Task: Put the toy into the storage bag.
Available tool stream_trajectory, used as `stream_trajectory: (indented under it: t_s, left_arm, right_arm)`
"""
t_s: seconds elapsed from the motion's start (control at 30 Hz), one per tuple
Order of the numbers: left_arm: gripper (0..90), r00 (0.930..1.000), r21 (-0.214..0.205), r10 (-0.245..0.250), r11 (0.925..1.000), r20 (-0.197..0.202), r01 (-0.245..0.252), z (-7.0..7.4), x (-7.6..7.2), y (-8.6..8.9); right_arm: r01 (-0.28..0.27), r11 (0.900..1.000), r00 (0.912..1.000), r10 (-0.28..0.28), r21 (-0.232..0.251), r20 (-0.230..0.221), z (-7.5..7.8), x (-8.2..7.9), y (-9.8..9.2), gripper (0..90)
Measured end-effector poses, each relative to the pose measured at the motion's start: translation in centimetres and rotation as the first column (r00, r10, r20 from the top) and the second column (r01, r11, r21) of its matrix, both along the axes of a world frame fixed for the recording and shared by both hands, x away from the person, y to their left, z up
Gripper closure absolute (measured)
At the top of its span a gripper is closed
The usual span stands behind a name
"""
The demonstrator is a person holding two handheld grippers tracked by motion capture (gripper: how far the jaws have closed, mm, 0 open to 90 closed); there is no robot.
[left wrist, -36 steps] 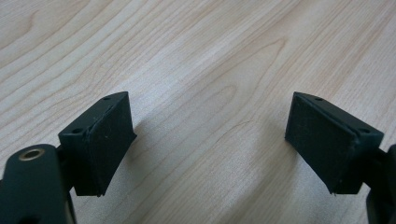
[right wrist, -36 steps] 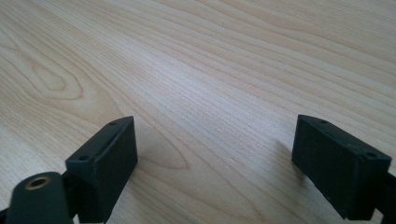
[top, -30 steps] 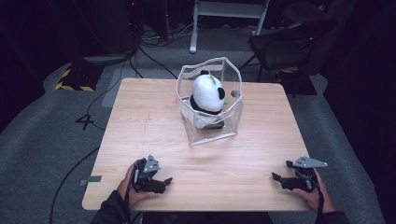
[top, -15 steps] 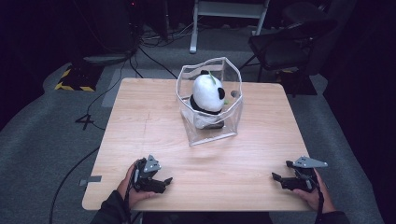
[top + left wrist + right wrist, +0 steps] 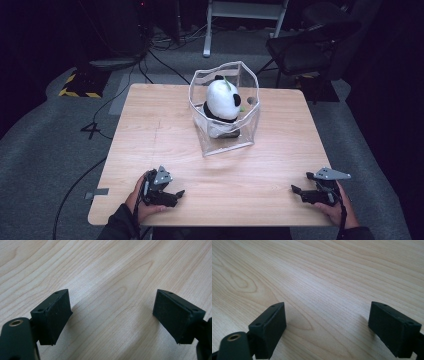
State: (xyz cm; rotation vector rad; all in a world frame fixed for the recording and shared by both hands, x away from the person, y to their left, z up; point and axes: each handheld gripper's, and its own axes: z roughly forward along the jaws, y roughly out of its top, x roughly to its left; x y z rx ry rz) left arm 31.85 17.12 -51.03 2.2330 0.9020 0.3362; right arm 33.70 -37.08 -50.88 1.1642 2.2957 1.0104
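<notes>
Panda plush toy [image 5: 223,102] sits upright inside a clear plastic bag [image 5: 248,131] that stands open-topped on the far half of the wooden table [image 5: 150,130], near its middle. Both tools rest at the near edge, well apart from the bag. The left gripper [image 5: 176,192] lies at the near left with its jaws apart over bare wood. The right gripper [image 5: 299,189] lies at the near right, jaws likewise apart, with nothing between them.

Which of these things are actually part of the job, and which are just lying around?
Part of the job: panda toy, clear bag holding it, left gripper, right gripper, both open on the table.
Lying about: chair, floor cables, white stand.
</notes>
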Motion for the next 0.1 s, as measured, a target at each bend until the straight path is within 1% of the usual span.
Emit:
stream_trajectory:
  t_s: [0.1]
  left_arm:
    - [15.1, 1.0000, 0.000, 0.000, 1.0000, 0.000, 0.000, 0.00, 0.00, 0.00]
  right_arm:
    - [0.000, 1.0000, 1.0000, 0.000, 0.000, 0.000, 0.00, 0.00, 0.00, 14.5]
